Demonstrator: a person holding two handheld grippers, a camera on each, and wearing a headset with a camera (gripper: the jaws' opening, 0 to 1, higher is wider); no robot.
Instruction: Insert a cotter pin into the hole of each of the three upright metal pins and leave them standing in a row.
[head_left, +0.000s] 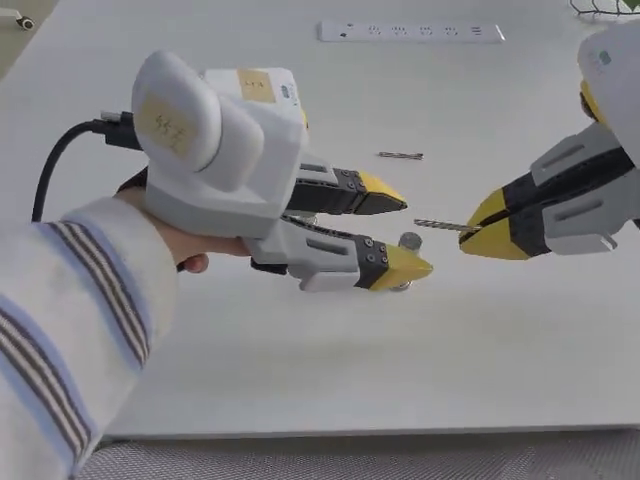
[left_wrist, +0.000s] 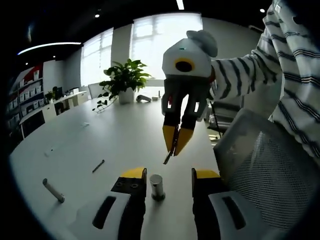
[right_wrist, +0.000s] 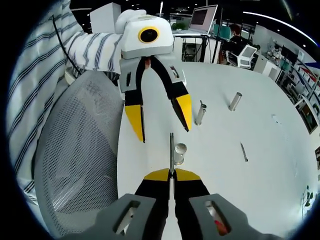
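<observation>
Grey steel, the short metal pin (left_wrist: 157, 187) stands upright on the white table (head_left: 300, 350), right between the yellow tips of the left claw (left_wrist: 170, 174). That claw's jaws are spread wide, one on each side of the pin, and neither touches it.

Facing those tips, the right claw (right_wrist: 171, 174) has its jaws clenched on one end of the thin cotter pin (right_wrist: 171, 147). The free end reaches forward to just beside the top of the metal pin. Whether the two touch cannot be told.

In the right gripper view, a second metal pin (right_wrist: 200, 113) stands beyond the right claw, past the left claw's far jaw. A third metal pin (right_wrist: 235, 101) is near it, further out. The fisheye bend makes it unclear how straight either one stands. A spare cotter pin (right_wrist: 243, 152) lies flat on the table, off to the right claw's right side and well apart from its tips.

A hand (head_left: 175, 240) in a striped sleeve (head_left: 70, 320) grips the left claw's white body. A white power strip (head_left: 410, 32) lies well beyond both claws. A mesh chair (right_wrist: 80, 150) sits by the table edge behind the left claw, and a potted plant (left_wrist: 125, 77) stands far behind the right one.
</observation>
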